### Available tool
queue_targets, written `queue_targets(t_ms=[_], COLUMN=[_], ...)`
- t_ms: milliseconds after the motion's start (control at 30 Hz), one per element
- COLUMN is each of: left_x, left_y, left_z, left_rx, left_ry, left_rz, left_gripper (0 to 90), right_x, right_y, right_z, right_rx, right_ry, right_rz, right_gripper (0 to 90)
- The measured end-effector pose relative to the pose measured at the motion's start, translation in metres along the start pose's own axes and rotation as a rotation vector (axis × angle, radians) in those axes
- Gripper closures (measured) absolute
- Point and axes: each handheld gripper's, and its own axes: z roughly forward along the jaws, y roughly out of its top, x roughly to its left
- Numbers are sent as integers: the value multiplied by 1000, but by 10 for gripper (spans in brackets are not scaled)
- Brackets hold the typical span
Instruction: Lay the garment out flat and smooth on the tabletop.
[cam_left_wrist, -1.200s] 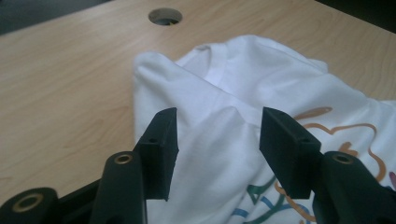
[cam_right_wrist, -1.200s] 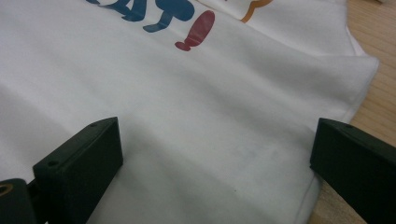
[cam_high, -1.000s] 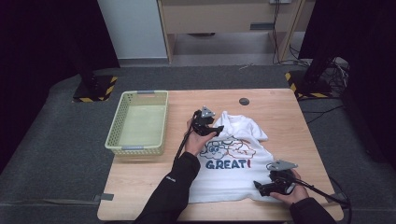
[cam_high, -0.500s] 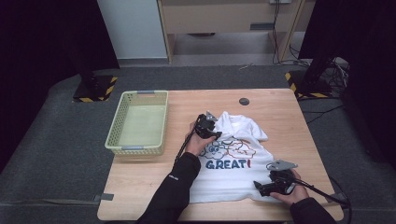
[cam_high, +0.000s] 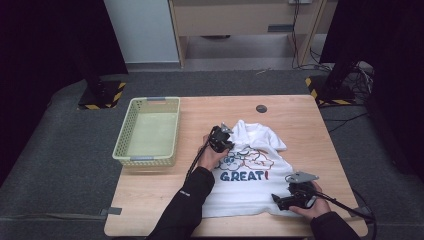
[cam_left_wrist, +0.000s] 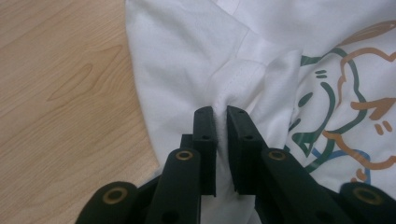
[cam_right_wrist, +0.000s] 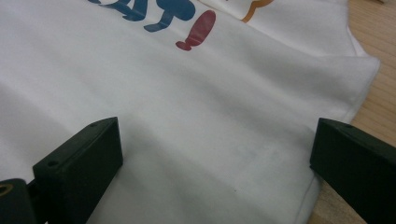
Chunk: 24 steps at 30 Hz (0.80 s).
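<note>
well to the left of the left gripper (cam_high: 220, 138) an empty pale green plastic lattice basket (cam_high: 131, 131) sits on the light wooden table (cam_high: 165, 200), apart from the work and not in the way. the left gripper itself is clenched on a pinch of the white cotton t-shirt with a cartoon print and the word "great!" (cam_high: 250, 185); in the left gripper view its jaws stand nearly closed with a bunched fold of the cloth, a stitched seam in it, squeezed between them, bare wood to the jaws' left and the green and orange print to their right. the pinch looks taken at the shirt's upper part so that this end can be lifted or folded over, which i judge is the step in hand. beyond this gripper, farther up the table, lies a small dark round disc (cam_high: 261, 108), well apart from the shirt. to the right, the right gripper (cam_high: 283, 199) rests over the shirt's lower hem near the person's edge of the table, released: its jaws stand wide apart over flat white cloth, with the red exclamation mark ahead of them and the hem running along the right jaw. nothing blocks either gripper.
</note>
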Motion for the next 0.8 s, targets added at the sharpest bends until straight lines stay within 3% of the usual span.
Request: queue_targets(t_ms=[167,333,500,667,800], left_x=[-2,3,17,42,57], left_y=[2,8,10,3,-8], left_z=[-8,-30,-56,-80,-89], left_rx=[-23,-89,-124,-153,-118], left_ry=[24,70,167,241,318], left_rz=[-1,-19,-44,-144,-223], left_gripper=[851,853,852,852,852], right_x=[0,0,0,0,0], right_y=[0,0,0,0,0], right_z=[0,0,0,0,0], right_rx=[0,0,-1,-1,-1], right_ry=[0,0,-2,-2,-2], right_rz=[0,0,0,1,0], right_gripper=[26,26,26,25,25])
